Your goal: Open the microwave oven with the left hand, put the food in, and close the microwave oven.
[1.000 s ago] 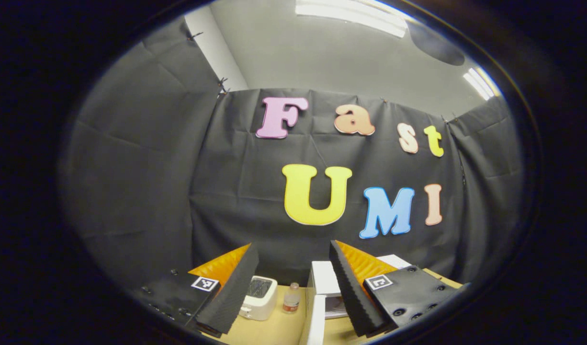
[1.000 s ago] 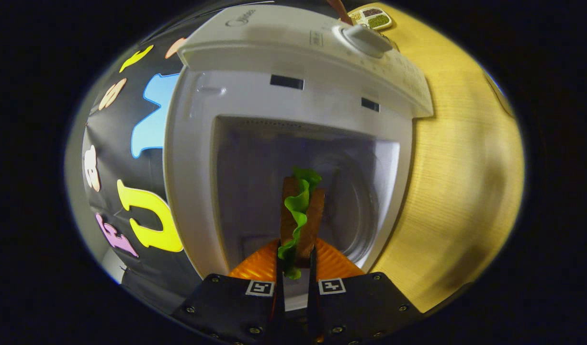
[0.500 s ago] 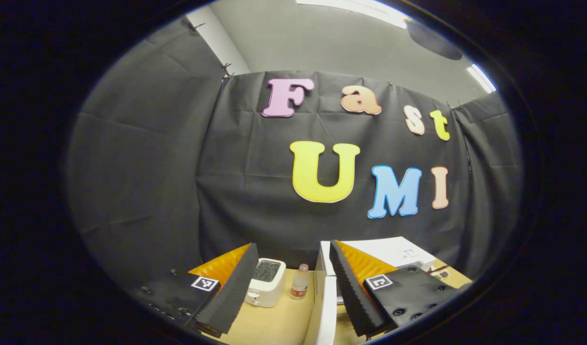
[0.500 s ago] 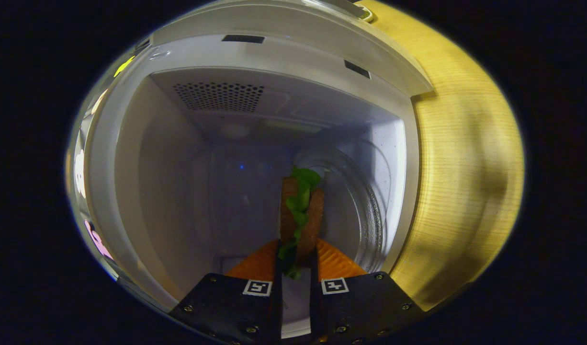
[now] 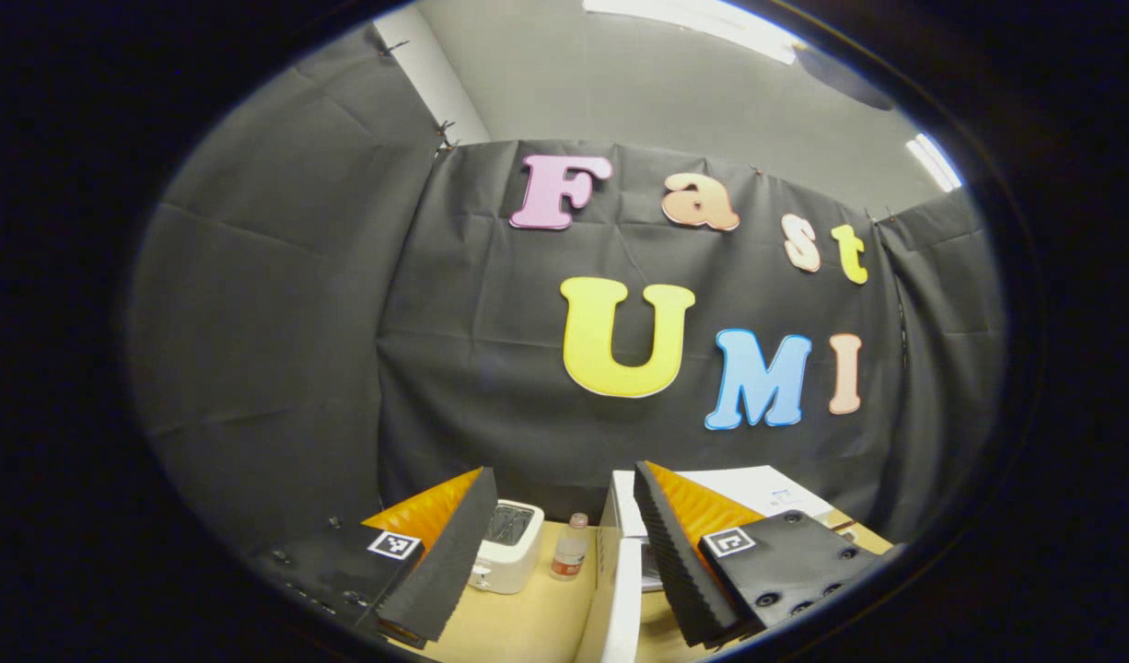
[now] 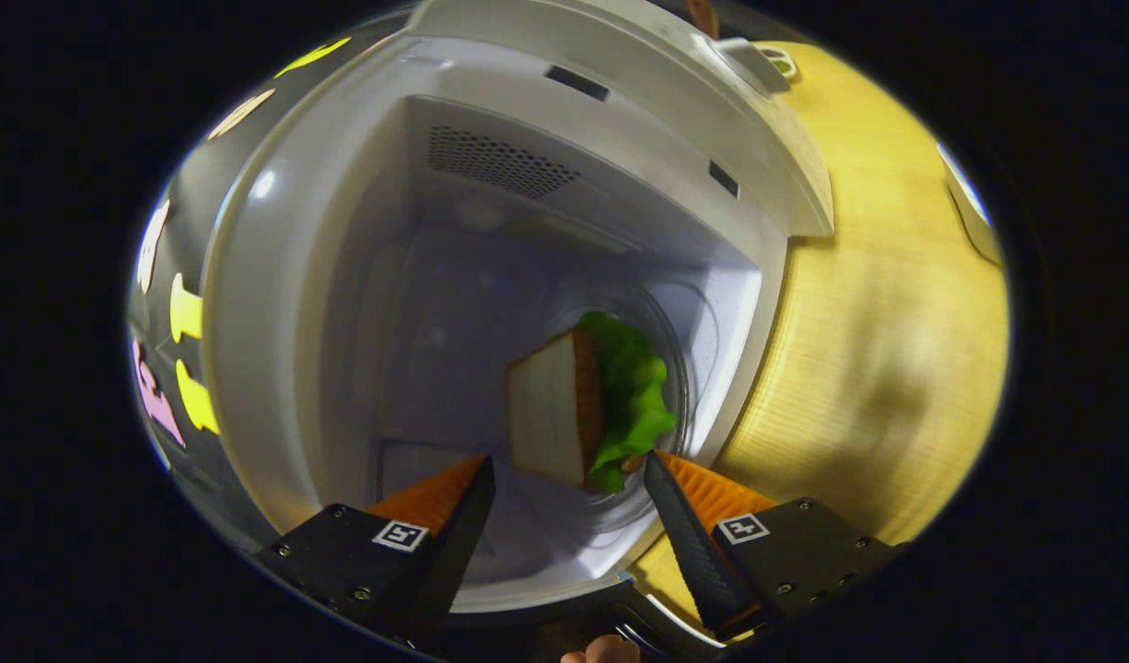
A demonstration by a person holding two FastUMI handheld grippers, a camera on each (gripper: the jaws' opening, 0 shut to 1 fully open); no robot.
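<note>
White plastic edges the bottom of the left gripper view: the microwave door [image 5: 620,599] stands swung open, edge-on, between the spread fingers of my left hand-held gripper [image 5: 564,552], which holds nothing. It rises just ahead of that gripper, its long edge upright, so I judge my left is the nearer hand for pushing it shut. Beyond it on the wooden surface [image 5: 528,626] stand a toaster [image 5: 505,557] and a small bottle [image 5: 569,548], with the microwave oven [image 5: 739,488] to the right.

In the right gripper view, my right hand-held gripper [image 6: 569,479] is open, fingers apart and free of the sandwich [image 6: 587,401]. The sandwich lies inside the cavity on the glass turntable [image 6: 689,341], just ahead of the fingertips, lettuce toward the right.
</note>
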